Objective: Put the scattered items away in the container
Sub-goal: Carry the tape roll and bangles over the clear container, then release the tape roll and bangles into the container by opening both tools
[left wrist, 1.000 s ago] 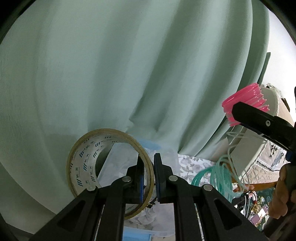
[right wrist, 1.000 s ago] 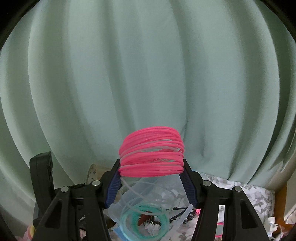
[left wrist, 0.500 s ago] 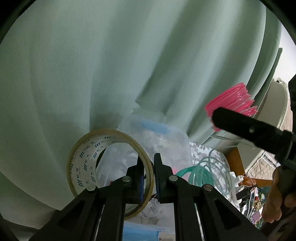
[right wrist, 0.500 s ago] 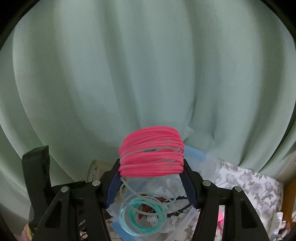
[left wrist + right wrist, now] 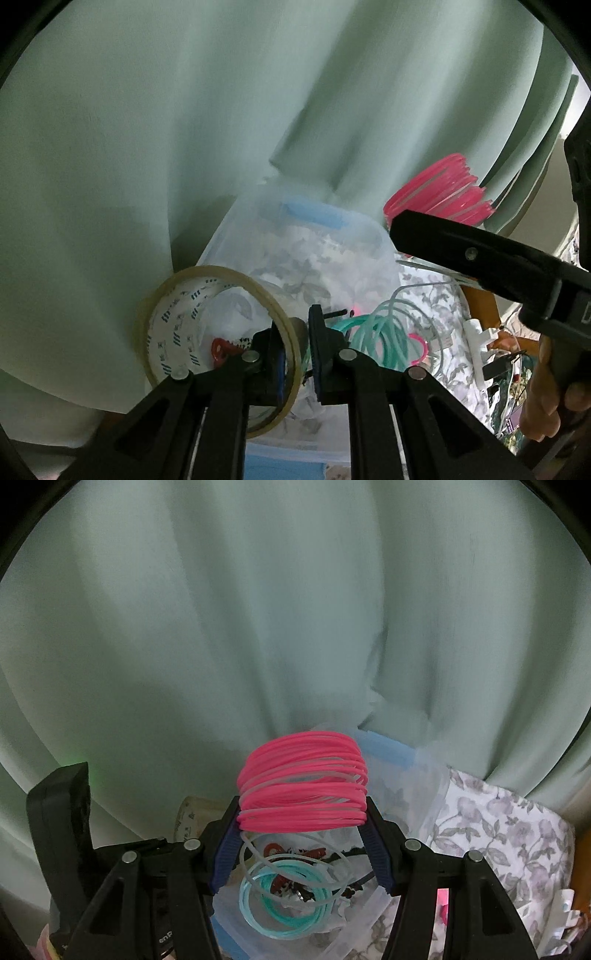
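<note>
- Left wrist view: the left gripper (image 5: 295, 343) is clamped on the wall of a roll of clear packing tape (image 5: 218, 343), one finger inside the ring, the other outside. The roll stands on edge, its bulk off to the left of the fingers. Beyond the fingertips lies the clear plastic container (image 5: 306, 236) with a blue handle, against a pale green curtain (image 5: 184, 110). The roll reads as stiff and moderately heavy (a pinch across its wall looks secure, though the off-centre weight could make it swing).
- Same view, to the right of the fingers: the right gripper (image 5: 436, 225) carries a pink coil of thin tubing (image 5: 439, 188), a person's hand (image 5: 546, 398) on its handle. A teal coil (image 5: 380, 328) shows just past the fingertips, over or in the container; which, the view does not settle.
- Right wrist view: the right gripper (image 5: 303, 812) is clenched on the pink coil (image 5: 303, 779), jaws standing fairly wide, pads pressing its two opposite sides. Clear strands (image 5: 295, 864) trail below, linking to the teal coil (image 5: 288, 901), which hangs between the fingers over the container (image 5: 388, 753). The tubing looks light, springy and slick (squeezing the bundle across keeps the loops together; the loose tail may snag on the rim). A floral cloth (image 5: 498, 830) lies right of the fingers.
</note>
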The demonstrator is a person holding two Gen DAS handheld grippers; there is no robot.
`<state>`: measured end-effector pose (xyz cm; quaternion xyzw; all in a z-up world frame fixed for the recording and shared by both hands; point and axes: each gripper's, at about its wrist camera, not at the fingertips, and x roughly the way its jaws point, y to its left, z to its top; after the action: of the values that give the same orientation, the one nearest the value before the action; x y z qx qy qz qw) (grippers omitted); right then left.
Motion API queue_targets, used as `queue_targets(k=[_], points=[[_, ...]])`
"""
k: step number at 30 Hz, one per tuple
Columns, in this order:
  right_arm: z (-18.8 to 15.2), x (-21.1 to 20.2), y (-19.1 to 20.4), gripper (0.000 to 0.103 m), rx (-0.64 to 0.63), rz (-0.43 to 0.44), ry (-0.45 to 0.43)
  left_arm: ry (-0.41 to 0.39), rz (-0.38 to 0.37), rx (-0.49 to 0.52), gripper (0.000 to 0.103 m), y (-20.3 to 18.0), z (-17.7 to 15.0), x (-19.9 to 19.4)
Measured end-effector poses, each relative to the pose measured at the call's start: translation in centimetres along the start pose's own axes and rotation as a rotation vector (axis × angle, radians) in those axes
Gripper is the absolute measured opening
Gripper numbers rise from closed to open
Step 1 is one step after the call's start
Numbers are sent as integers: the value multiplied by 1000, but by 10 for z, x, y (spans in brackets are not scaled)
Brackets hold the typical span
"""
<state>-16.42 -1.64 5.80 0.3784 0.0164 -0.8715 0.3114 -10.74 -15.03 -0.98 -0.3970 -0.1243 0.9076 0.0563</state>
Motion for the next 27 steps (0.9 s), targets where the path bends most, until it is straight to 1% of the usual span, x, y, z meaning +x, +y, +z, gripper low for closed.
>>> queue_targets(k=[2,7,10,11,13,15,16,18,20,21,24,26,27], points=[[0,-1,3,64,0,-1,12,8,4,0,12,1,-1,2],[-6,12,-4,64,3,-1,40,26,11,-1,12,3,0,9],[-5,11,-3,64,9,1,50,32,17,0,12,4,1,13],[-5,9,-2,64,9,1,53,33,20,0,14,4,1,14],[-5,7,1,64,1,-2,61,34,24,-1,19,4,1,16],[-5,5,4,66,-9,-5,69,34,25,-3,29,4,1,16],[-5,7,3,66,-9,-8,74,34,28,-3,32,4,1,16],[-5,11,0,66,-7,-13,82,34,29,-2,46,3,1,15],[-6,13,-2,67,-8,-13,88,24,29,3,55,2,1,12],[-7,13,-2,69,-11,-13,88,11,32,9,60,1,1,9],[-8,9,-1,78,-14,-16,74,-9,30,19,70,-1,3,2],[-7,5,-1,83,-10,-6,64,-12,30,22,73,-2,4,0],[-7,3,0,88,-10,-8,58,-12,32,25,73,-2,4,-1]])
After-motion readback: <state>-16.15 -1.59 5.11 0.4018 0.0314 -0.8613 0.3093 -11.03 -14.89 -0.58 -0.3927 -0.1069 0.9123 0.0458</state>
